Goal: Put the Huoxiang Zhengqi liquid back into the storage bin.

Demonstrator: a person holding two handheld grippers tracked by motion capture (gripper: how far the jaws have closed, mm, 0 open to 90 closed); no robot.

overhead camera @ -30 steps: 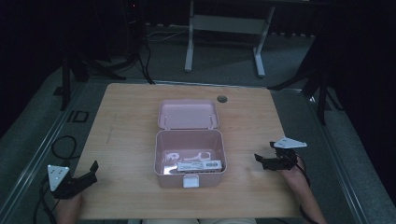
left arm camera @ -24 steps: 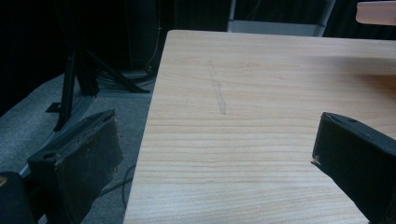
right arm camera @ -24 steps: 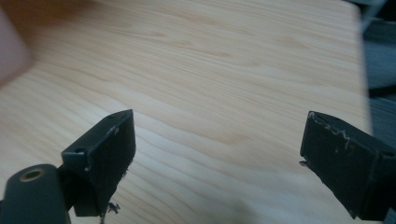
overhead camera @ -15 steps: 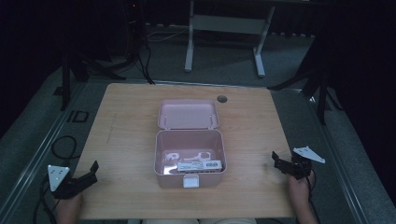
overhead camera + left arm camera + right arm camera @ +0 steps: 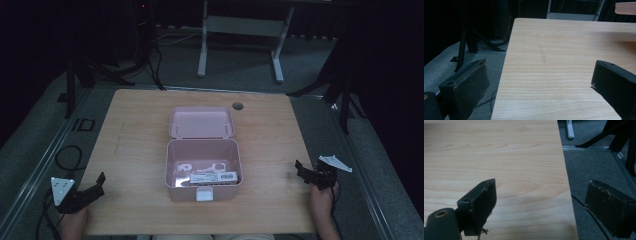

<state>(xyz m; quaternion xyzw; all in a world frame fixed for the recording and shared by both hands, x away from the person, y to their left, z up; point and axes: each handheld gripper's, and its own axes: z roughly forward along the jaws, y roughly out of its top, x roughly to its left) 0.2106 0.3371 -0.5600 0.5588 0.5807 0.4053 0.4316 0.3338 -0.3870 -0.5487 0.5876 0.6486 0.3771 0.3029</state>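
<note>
An open pink plastic box (image 5: 202, 192) sits mid-table, its lid (image 5: 202, 122) folded back flat behind it. Inside lie white parts and a white labelled strip (image 5: 214, 177). My left gripper (image 5: 101, 184) rests at the table's front left corner, open and empty; in the left gripper view its jaws stand wide apart (image 5: 539, 82) over bare wood, with a corner of the pink lid (image 5: 625, 7) far off. My right gripper (image 5: 300, 172) is open at the table's right edge. In the right gripper view (image 5: 541, 205) one jaw is over the wood, the other over the floor.
The wooden table (image 5: 135, 130) has a round cable hole (image 5: 237, 106) near its back edge. Grey carpet surrounds it, with a looped cable (image 5: 65, 155) on the left. A white desk frame (image 5: 240, 25) and dark stands are behind.
My right gripper has moved right and a little toward the front, from beside the box out to the table's right edge. The left gripper has hardly moved.
</note>
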